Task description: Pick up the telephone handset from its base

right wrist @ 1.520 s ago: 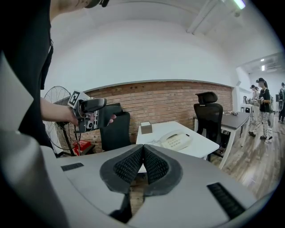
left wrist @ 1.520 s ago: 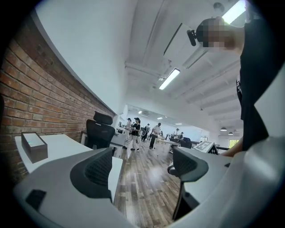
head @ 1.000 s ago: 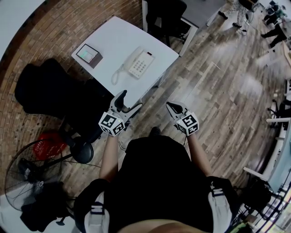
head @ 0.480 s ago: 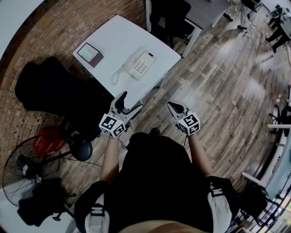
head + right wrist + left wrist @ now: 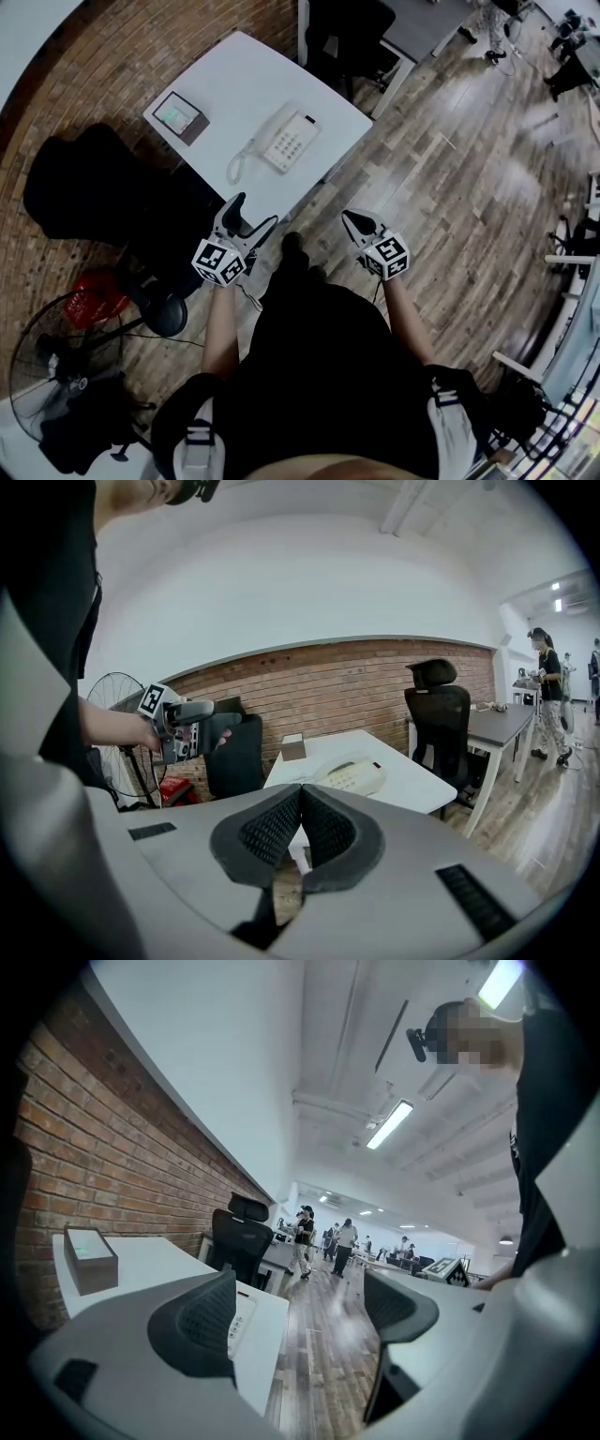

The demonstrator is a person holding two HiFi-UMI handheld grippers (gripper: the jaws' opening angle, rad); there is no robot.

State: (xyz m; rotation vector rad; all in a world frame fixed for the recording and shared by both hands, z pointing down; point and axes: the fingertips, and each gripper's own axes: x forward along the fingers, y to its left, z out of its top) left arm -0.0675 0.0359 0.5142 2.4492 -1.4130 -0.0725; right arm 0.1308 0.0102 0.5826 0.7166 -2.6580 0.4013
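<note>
A white telephone [image 5: 284, 141] sits on a white table [image 5: 244, 75], keypad to the right and the handset [image 5: 265, 129] resting on the left of its base, with a coiled cord [image 5: 237, 166] trailing toward the near edge. My left gripper [image 5: 250, 215] hovers open just short of the table's near edge, nothing between its jaws. In the left gripper view [image 5: 300, 1309] the phone's keypad [image 5: 242, 1314] peeks past the left finger. My right gripper [image 5: 355, 223] is shut and empty over the floor, right of the table. From the right gripper view [image 5: 300, 825] the phone [image 5: 352, 774] lies ahead on the table.
A small grey box [image 5: 180, 112] stands at the table's left corner. Black office chairs [image 5: 89, 187] flank the table, one more chair [image 5: 342, 33] sits behind it. A fan [image 5: 47, 352] and a red basket [image 5: 94, 295] stand at lower left. People walk far off [image 5: 342, 1241].
My left gripper has shifted left and slightly toward the table. A foot now shows between the grippers. The right gripper has hardly moved.
</note>
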